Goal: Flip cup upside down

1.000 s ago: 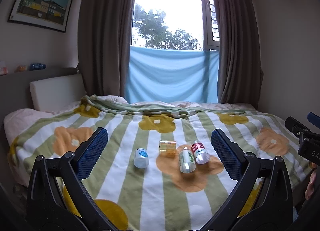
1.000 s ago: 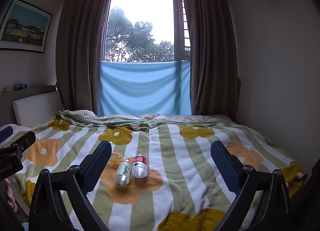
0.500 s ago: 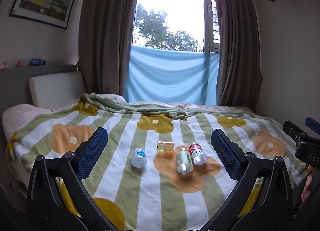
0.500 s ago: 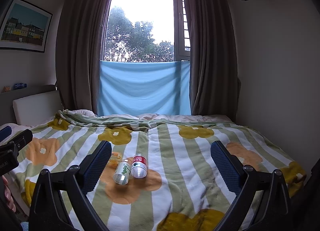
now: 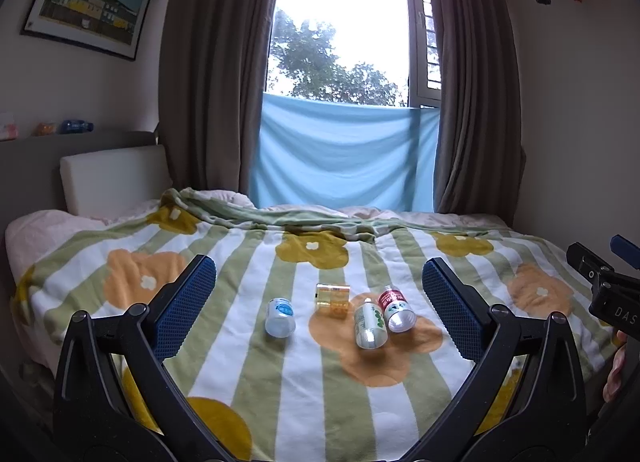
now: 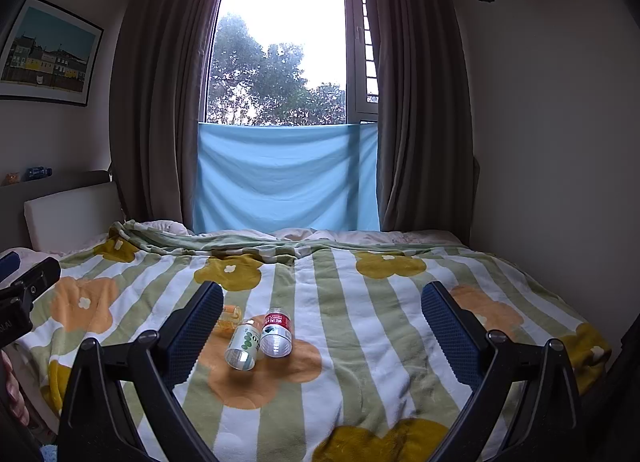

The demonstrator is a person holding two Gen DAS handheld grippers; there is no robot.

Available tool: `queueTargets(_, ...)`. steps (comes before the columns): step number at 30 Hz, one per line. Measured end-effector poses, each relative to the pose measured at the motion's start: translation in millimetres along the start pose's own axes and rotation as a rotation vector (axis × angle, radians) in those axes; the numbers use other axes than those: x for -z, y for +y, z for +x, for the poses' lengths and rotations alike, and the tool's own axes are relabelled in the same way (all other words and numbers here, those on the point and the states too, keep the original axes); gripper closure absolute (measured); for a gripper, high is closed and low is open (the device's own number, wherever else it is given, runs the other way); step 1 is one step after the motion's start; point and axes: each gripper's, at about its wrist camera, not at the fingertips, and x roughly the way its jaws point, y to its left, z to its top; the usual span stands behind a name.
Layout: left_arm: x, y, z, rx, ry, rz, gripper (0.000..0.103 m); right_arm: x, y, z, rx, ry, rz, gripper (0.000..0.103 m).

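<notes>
Several small clear cups lie on their sides on the flowered striped blanket (image 5: 304, 390). In the left wrist view they are a blue-label cup (image 5: 280, 317), a yellow cup (image 5: 333, 297), a green-label cup (image 5: 370, 327) and a red-label cup (image 5: 397, 310). The right wrist view shows the green-label cup (image 6: 243, 345), the red-label cup (image 6: 276, 334) and part of the yellow cup (image 6: 231, 315) behind the left finger. My left gripper (image 5: 318, 310) and my right gripper (image 6: 322, 336) are open, empty and held above the bed, short of the cups.
The bed fills the room's middle, with a padded headboard (image 5: 114, 176) at left and a wall (image 6: 560, 182) at right. Curtains and a blue cloth (image 5: 344, 154) cover the window behind. The other gripper shows at the frame edge (image 5: 600, 286).
Both grippers have drifted slightly. The cups have not moved. Both grippers stay open.
</notes>
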Motion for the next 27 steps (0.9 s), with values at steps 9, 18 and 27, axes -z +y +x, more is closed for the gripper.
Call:
queueTargets(9, -2.4, -0.7, 1.3, 0.01, 0.01, -0.001, 0.0, -0.2, -0.3, 0.5, 0.001, -0.001, -0.001, 0.004)
queueTargets(18, -2.5, -2.4, 1.8, 0.005, 0.01, 0.002, 0.0, 0.1, -0.6, 0.7, 0.001, -0.001, 0.0, 0.004)
queueTargets(27, -2.3, -2.8, 14.9, 0.022, 0.063, -0.004, 0.0, 0.9, 0.7, 4.6, -0.004, 0.013, 0.003, 0.004)
